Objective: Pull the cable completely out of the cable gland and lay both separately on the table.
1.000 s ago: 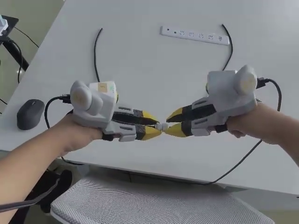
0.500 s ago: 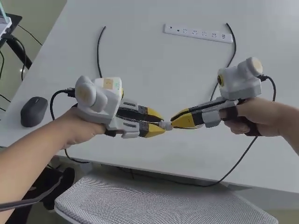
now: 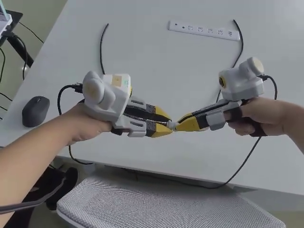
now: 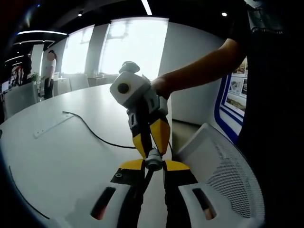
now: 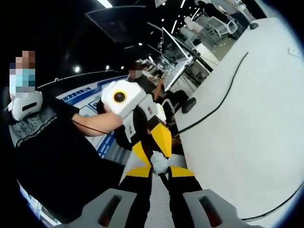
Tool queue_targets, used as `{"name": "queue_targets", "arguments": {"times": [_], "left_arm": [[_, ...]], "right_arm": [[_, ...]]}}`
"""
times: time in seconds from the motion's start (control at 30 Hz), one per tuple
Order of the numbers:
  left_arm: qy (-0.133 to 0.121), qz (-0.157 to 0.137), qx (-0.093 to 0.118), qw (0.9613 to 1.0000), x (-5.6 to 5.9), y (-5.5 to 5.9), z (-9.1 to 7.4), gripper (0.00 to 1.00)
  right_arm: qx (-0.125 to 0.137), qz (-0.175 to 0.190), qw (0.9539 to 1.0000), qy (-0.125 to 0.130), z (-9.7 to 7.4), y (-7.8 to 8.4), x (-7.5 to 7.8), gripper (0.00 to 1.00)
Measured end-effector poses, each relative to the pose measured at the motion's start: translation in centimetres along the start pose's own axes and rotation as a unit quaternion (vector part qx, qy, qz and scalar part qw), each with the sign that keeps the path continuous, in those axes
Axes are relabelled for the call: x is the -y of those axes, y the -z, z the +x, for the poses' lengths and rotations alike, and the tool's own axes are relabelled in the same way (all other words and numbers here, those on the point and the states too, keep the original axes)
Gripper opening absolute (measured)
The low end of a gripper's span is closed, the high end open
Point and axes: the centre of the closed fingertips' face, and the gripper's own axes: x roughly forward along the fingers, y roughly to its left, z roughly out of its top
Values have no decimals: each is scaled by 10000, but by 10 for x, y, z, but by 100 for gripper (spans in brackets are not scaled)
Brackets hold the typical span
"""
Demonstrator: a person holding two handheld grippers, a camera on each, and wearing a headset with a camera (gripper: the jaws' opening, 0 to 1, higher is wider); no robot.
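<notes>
Both grippers meet tip to tip in front of the white table's near edge point(image 3: 142, 164). A small white cable gland point(image 3: 172, 126) sits between them. My left gripper point(image 3: 167, 128) is shut, with the gland point(image 4: 153, 159) pinched at its yellow tips. My right gripper point(image 3: 179, 125) comes in from the right and is shut as well. In the right gripper view the gland point(image 5: 159, 164) sits just past my right gripper point(image 5: 160, 172), and a short black cable point(image 5: 165, 181) runs from it back between the jaws. How far the cable sits in the gland is hidden.
A white power strip point(image 3: 203, 30) lies at the back of the table, its black cord point(image 3: 237, 45) curving toward the right hand. A loose black cable point(image 3: 100, 47) lies at the left. A grey mouse point(image 3: 35, 110) sits near the left edge. A mesh chair seat point(image 3: 156, 204) is below.
The right gripper's body has rolled upright and drawn back to the right. Both sets of tips stay together on the gland, which has drifted slightly right.
</notes>
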Motion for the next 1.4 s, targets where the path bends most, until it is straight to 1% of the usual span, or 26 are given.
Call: {"name": "queue_targets", "arguments": {"times": [0.13,0.23,0.27,0.33,0.37,0.43,0.47,0.5,0.53,0.57,0.6,0.67,0.7,0.77,0.8,0.87,1.0,1.1,1.13,1.2,1.23,1.27,1.3,1.33,1.37,1.4], "left_arm": [[-70,-95,8,9999,-4,1,-1,15],[-86,-239,18,9997,-4,2,-2,15],[-121,-395,50,9991,-4,2,-2,15],[-139,-483,139,9986,-5,1,-4,15],[-157,-512,165,9984,-5,2,-5,15],[-161,-591,187,9979,-5,3,-5,15],[-169,-614,201,9978,-6,4,-5,15],[-177,-656,215,9975,-7,4,-5,15],[-174,-678,219,9973,-7,4,-5,15],[-164,-722,214,9970,-7,5,-5,15],[-167,-741,200,9969,-8,5,-4,15],[-159,-794,157,9966,-9,6,-2,15],[-162,-804,140,9965,-10,6,-1,15],[-153,-804,136,9965,-10,6,-1,15],[-157,-788,144,9967,-10,6,-1,15],[-165,-778,165,9967,-11,4,-1,15],[-174,-751,208,9968,-12,2,0,15],[-161,-699,214,9972,-11,0,1,15],[-156,-681,218,9973,-11,0,1,15],[-157,-642,220,9976,-10,-1,1,15],[-158,-595,230,9978,-9,-2,0,15],[-154,-570,233,9980,-9,-2,0,15],[-157,-540,231,9981,-9,-3,-1,15],[-163,-498,226,9984,-8,-2,-1,15],[-165,-463,230,9985,-8,-3,-2,15],[-168,-396,246,9988,-7,-3,-3,15]], "right_arm": [[-125,-629,9974,337,0,-3,2,7],[-278,-1236,9894,713,1,-2,1,7],[-278,-1652,9816,921,2,-4,0,7],[-308,-2074,9704,1195,3,-4,-2,7],[-370,-2427,9591,1409,4,-3,-2,7],[-520,-3001,9380,1656,5,-1,-3,7],[-567,-3168,9300,1777,6,-1,-2,7],[-655,-3470,9152,1943,6,-1,-1,7],[-691,-3578,9099,1984,7,0,-2,7],[-809,-3848,8950,2109,6,1,2,7],[-871,-4002,8851,2211,5,2,3,7],[-965,-4161,8705,2445,6,3,5,7],[-976,-4291,8601,2579,4,3,10,7],[-968,-4397,8512,2697,4,4,11,7],[-940,-4400,8502,2733,3,4,11,7],[-877,-4377,8508,2772,1,1,10,8],[-744,-4262,8583,2761,-2,-2,12,8],[-613,-3928,8774,2687,-5,-2,12,9],[-529,-3782,8859,2632,-5,-3,10,11],[-301,-3257,9112,2504,-9,-6,6,18],[-205,-2792,9292,2413,-12,-6,6,19],[-127,-2589,9384,2285,-14,-7,5,19],[-4,-2440,9471,2085,-15,-9,2,18],[126,-1959,9646,1761,-15,-8,-1,18],[202,-1492,9758,1584,-17,-8,-1,18],[365,-871,9877,1250,-17,-10,-2,19]]}}
